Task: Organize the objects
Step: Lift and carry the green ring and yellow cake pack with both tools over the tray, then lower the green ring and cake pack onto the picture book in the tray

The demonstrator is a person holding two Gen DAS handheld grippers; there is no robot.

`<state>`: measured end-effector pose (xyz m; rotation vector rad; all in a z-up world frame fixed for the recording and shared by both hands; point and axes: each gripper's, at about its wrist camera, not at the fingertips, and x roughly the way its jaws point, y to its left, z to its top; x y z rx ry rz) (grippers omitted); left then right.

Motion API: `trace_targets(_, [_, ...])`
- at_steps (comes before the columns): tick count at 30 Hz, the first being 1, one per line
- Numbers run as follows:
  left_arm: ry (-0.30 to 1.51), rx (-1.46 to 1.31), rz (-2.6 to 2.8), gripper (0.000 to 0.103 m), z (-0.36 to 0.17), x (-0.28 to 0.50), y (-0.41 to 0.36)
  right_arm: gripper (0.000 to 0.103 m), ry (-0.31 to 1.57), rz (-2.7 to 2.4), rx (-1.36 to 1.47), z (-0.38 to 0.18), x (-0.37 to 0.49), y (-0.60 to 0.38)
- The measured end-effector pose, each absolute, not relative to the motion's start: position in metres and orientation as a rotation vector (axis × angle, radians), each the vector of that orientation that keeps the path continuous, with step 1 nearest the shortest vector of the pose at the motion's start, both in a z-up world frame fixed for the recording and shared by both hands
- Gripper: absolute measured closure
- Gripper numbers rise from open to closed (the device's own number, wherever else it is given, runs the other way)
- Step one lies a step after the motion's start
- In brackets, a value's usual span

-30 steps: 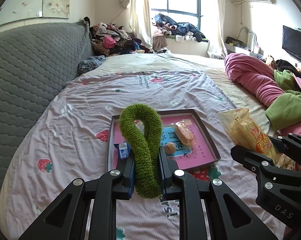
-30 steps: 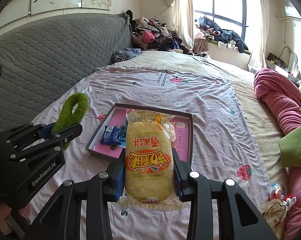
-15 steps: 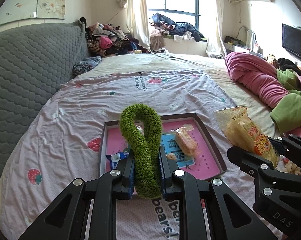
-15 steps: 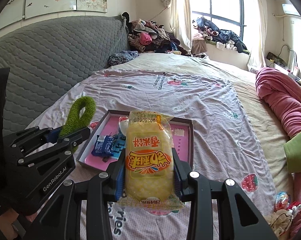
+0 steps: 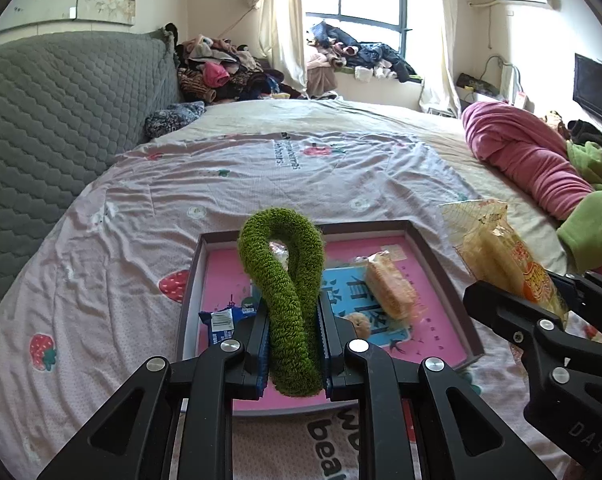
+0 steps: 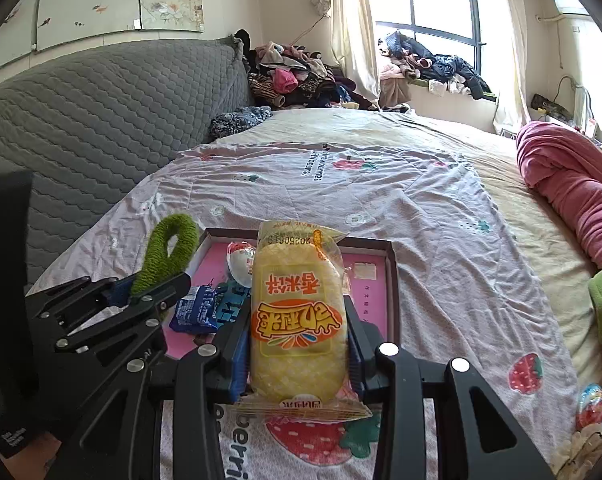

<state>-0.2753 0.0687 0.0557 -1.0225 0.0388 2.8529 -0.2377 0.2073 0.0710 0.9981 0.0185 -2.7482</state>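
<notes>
the left gripper pinches a green fuzzy loop between its two fingers; the loop stands upright, its round end high over the near-left part of the pink tray. the right gripper pinches a yellow snack bag with orange print, held upright, over the near edge of the tray and toward its right side. in the left wrist view this bag shows to the right of the tray, past its right wall.

the tray lies on the bed sheet with strawberry print, near the near edge of the bed. inside the tray, a blue wrapper lies by the left wall, a wrapped cake lies near the middle, a small round brown thing lies just beside its near end, and a white and red packet lies toward the far-left corner. a pink blanket is rolled along the right edge of the bed.
</notes>
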Motion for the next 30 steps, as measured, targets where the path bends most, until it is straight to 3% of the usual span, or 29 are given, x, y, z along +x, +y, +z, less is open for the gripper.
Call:
trace_targets(12, [0.030,-1.081,2.836,0.083,0.011,-0.294,0.069,0.063,0.028,-2.746,1.034,0.036,-0.256,0.209])
trace_targets(30, [0.007,-1.085,2.822,0.083,-0.004,-0.302,0.068,0.063,0.040,-2.758,1.005,0.025,-0.260,0.208])
